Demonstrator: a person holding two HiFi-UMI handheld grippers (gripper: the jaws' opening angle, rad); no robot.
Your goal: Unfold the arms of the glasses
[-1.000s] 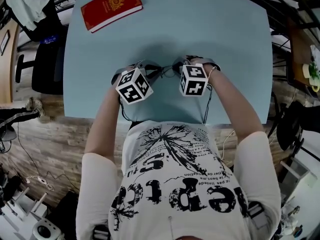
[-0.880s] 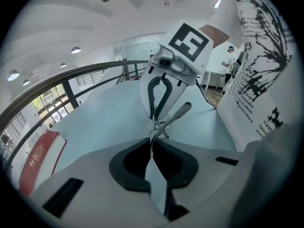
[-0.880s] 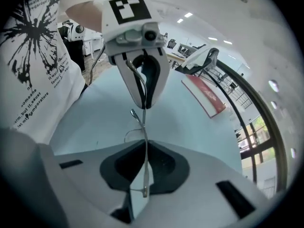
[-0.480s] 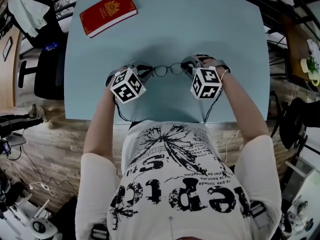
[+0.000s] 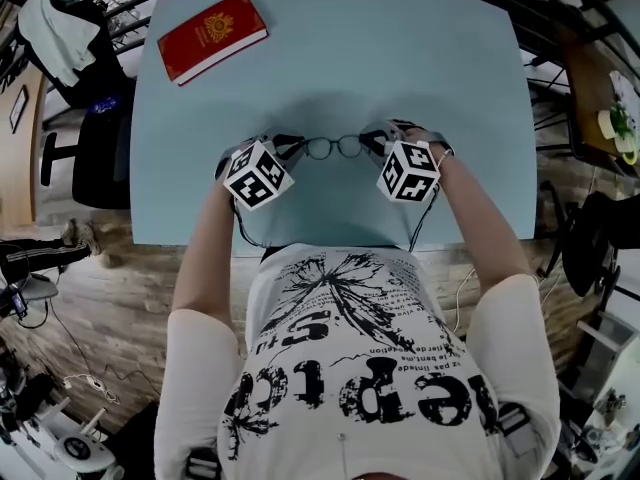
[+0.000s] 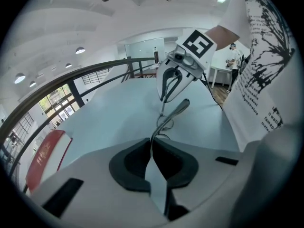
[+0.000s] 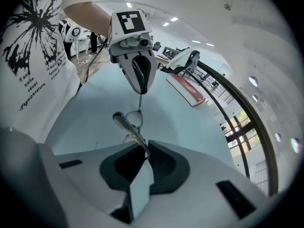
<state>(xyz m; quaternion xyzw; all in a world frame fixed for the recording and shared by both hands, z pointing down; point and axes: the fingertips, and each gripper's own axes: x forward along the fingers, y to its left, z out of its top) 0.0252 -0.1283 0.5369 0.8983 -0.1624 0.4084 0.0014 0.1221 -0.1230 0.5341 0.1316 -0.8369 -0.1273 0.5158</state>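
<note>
Thin dark-rimmed glasses [image 5: 335, 147] hang just over the pale blue table [image 5: 440, 58], stretched between my two grippers, lenses side by side. My left gripper [image 5: 292, 148] is shut on the thin metal of one arm. In the left gripper view that glasses arm [image 6: 172, 114] runs out past the left gripper [image 6: 152, 148] to a thicker rounded tip, with a lens [image 6: 164, 128] beside it. My right gripper [image 5: 376, 140] is shut on the other arm. That arm [image 7: 126, 124] sticks out beyond the right gripper [image 7: 144, 151], near a lens [image 7: 135, 119]. Each gripper faces the other.
A red book [image 5: 211, 25] with a gold emblem lies at the table's far left corner, also the red book [image 7: 188, 91] in the right gripper view. Chairs, cables and railings surround the table. The near table edge [image 5: 330, 240] runs just under my forearms.
The right gripper has moved right and a little up, away from the left one. The glasses, bunched between the grippers before, now stretch out between them. The left gripper has held still.
</note>
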